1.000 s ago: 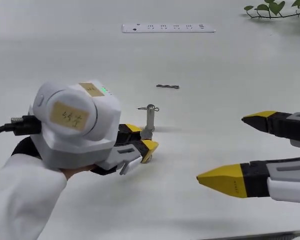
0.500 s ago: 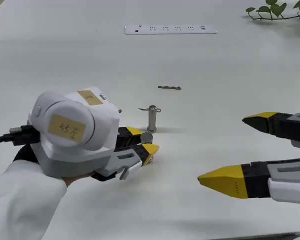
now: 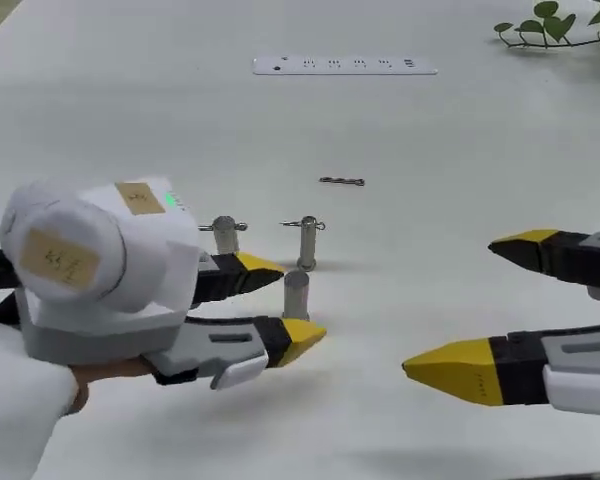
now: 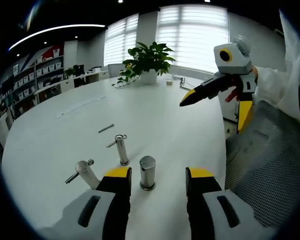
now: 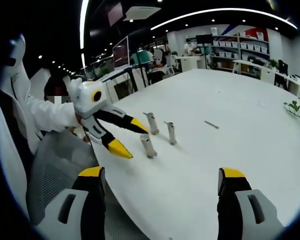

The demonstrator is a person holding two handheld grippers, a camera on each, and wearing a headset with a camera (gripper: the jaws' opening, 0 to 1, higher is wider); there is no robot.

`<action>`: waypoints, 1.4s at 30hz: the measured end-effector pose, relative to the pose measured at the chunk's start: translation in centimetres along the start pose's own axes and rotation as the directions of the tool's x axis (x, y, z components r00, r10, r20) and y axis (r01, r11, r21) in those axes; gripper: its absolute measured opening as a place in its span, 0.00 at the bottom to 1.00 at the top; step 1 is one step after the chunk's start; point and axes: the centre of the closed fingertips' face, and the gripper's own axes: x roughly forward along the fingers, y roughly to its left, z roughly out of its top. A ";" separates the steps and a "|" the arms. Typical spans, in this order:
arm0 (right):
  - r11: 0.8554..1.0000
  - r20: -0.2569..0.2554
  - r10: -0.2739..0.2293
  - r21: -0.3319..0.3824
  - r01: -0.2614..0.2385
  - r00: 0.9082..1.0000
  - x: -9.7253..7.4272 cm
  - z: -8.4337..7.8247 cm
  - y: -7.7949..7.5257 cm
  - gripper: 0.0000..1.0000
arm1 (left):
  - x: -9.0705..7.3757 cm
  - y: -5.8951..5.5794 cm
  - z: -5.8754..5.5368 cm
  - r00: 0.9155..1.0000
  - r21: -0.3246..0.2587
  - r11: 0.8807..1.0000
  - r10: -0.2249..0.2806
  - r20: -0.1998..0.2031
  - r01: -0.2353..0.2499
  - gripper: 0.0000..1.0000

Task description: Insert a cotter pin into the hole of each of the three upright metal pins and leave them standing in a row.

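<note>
Three metal pins stand upright on the white table point(image 3: 430, 140). Two of them, the left pin point(image 3: 225, 236) point(image 4: 86, 173) and the middle pin point(image 3: 307, 243) point(image 4: 122, 149), carry a cotter pin through the top. The nearest pin point(image 3: 296, 293) point(image 4: 147, 172) point(image 5: 148, 145) is bare. It stands free between the tips of my open left gripper point(image 3: 300, 302) point(image 4: 159, 175). A loose cotter pin point(image 3: 340, 181) point(image 4: 106, 128) point(image 5: 211, 124) lies further back. My right gripper point(image 3: 470, 305) point(image 5: 160, 175) hovers open to the right, with nothing in it.
A white power strip point(image 3: 345, 66) lies at the far side of the table and a green plant point(image 3: 555, 22) sits at the far right corner. The table's near edge runs just below the right gripper.
My left gripper has opened and drawn back to the left, leaving the bare pin standing. The left pin with its cotter pin has come into sight behind it. The right gripper has held still.
</note>
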 end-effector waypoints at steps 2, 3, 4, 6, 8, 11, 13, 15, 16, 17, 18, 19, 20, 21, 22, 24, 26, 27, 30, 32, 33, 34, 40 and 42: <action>1.000 -0.003 0.000 -0.002 0.000 1.000 0.0 0.0 -0.1 0.91 | -0.5 -0.7 0.6 0.999 -0.041 0.999 -0.031 0.041 0.032 0.54; 1.000 -0.004 -0.001 -0.002 0.001 1.000 0.0 0.0 -0.1 0.91 | -0.7 -1.2 0.8 0.997 -0.054 0.997 -0.054 0.055 0.057 0.56; 1.000 -0.007 -0.001 -0.003 0.001 1.000 -0.1 0.0 -0.2 0.91 | -1.0 -1.8 1.0 0.995 -0.069 0.994 -0.081 0.063 0.085 0.58; 1.000 -0.014 -0.001 -0.007 0.001 1.000 -0.1 -0.1 -0.3 0.91 | -1.4 -2.1 1.1 0.994 -0.074 0.993 -0.086 0.068 0.091 0.64; 1.000 -0.026 -0.002 -0.008 0.001 1.000 0.0 -0.2 -0.4 0.91 | -1.8 -2.9 1.2 0.992 -0.079 0.990 -0.110 0.069 0.115 0.75; 1.000 -0.035 -0.002 -0.011 0.002 0.999 0.0 -0.2 -0.8 0.90 | -2.2 -3.4 1.0 0.991 -0.072 0.990 -0.120 0.055 0.124 0.89; 1.000 -0.041 -0.002 -0.018 0.002 0.999 0.0 -0.2 -0.9 0.90 | -2.4 -3.5 0.7 0.991 -0.077 0.989 -0.123 0.045 0.127 0.95; 1.000 -0.049 -0.002 -0.027 0.000 0.999 0.0 -0.2 -1.1 0.89 | -2.5 -3.6 0.5 0.992 -0.091 0.988 -0.122 0.043 0.126 0.95; 1.000 -0.052 -0.002 -0.030 0.000 0.999 0.0 -0.1 -1.2 0.89 | -2.6 -3.6 0.5 0.991 -0.094 0.988 -0.122 0.047 0.126 0.98; 0.999 -0.055 -0.001 -0.034 -0.001 0.998 0.1 -0.1 -1.3 0.89 | -2.7 -3.6 0.5 0.991 -0.104 0.987 -0.120 0.052 0.125 0.99; 0.999 -0.056 0.000 -0.036 -0.002 0.998 0.1 -0.1 -1.3 0.88 | -2.8 -3.5 0.5 0.992 -0.107 0.987 -0.118 0.053 0.124 0.99; 0.999 -0.064 0.007 -0.037 -0.010 0.998 0.1 0.0 -1.4 0.87 | -2.8 -3.2 0.5 0.994 -0.124 0.987 -0.097 0.054 0.104 0.99; 0.999 -0.065 0.011 -0.037 -0.014 0.998 0.0 0.0 -1.5 0.86 | -2.9 -2.9 0.4 0.995 -0.138 0.987 -0.081 0.052 0.087 0.99; 0.999 -0.064 0.021 -0.041 -0.024 0.998 0.0 0.1 -1.6 0.83 | -3.0 -2.9 0.4 0.995 -0.134 0.987 -0.081 0.053 0.087 0.99; 0.999 -0.063 0.021 -0.042 -0.024 0.998 -0.1 0.2 -1.8 0.81 | -3.1 -2.9 0.3 0.995 -0.134 0.987 -0.078 0.055 0.085 0.99; 0.998 -0.063 0.015 -0.058 -0.018 0.998 -0.1 0.6 -2.3 0.80 | -3.3 -2.9 0.4 0.995 -0.141 0.987 -0.075 0.057 0.083 0.99; 0.995 -0.078 0.024 -0.094 -0.031 0.997 -0.2 0.9 -2.8 0.75 | -3.4 -2.9 0.4 0.996 -0.146 0.986 -0.071 0.058 0.079 0.99; 0.992 -0.089 0.032 -0.115 -0.042 0.996 -0.3 1.2 -3.1 0.71 | -3.5 -2.9 0.4 0.996 -0.146 0.986 -0.068 0.062 0.076 0.99; 0.983 -0.107 0.016 -0.182 -0.035 0.994 -0.2 2.1 -4.2 0.64 | -3.6 -2.8 0.4 0.996 -0.159 0.985 -0.061 0.068 0.071 0.99; 0.976 -0.118 0.012 -0.212 -0.037 0.993 -0.1 2.6 -4.8 0.64 | -3.7 -2.9 0.3 0.996 -0.161 0.984 -0.059 0.065 0.069 0.99; 0.972 -0.121 0.010 -0.231 -0.038 0.993 0.0 3.1 -5.3 0.64 | -3.8 -2.9 0.3 0.996 -0.169 0.983 -0.057 0.066 0.067 0.99; 0.971 -0.133 0.017 -0.234 -0.048 0.991 0.1 3.3 -5.7 0.62 | -3.8 -2.9 0.4 0.996 -0.182 0.981 -0.054 0.076 0.067 0.99; 0.955 -0.177 0.020 -0.287 -0.071 0.984 1.1 4.3 -7.9 0.53 | -4.2 -2.1 0.8 0.994 -0.234 0.971 -0.019 0.105 0.043 0.99; 0.944 -0.195 0.007 -0.322 -0.071 0.981 1.5 4.7 -9.0 0.50 | -4.3 -1.8 0.8 0.994 -0.244 0.969 -0.007 0.109 0.034 0.99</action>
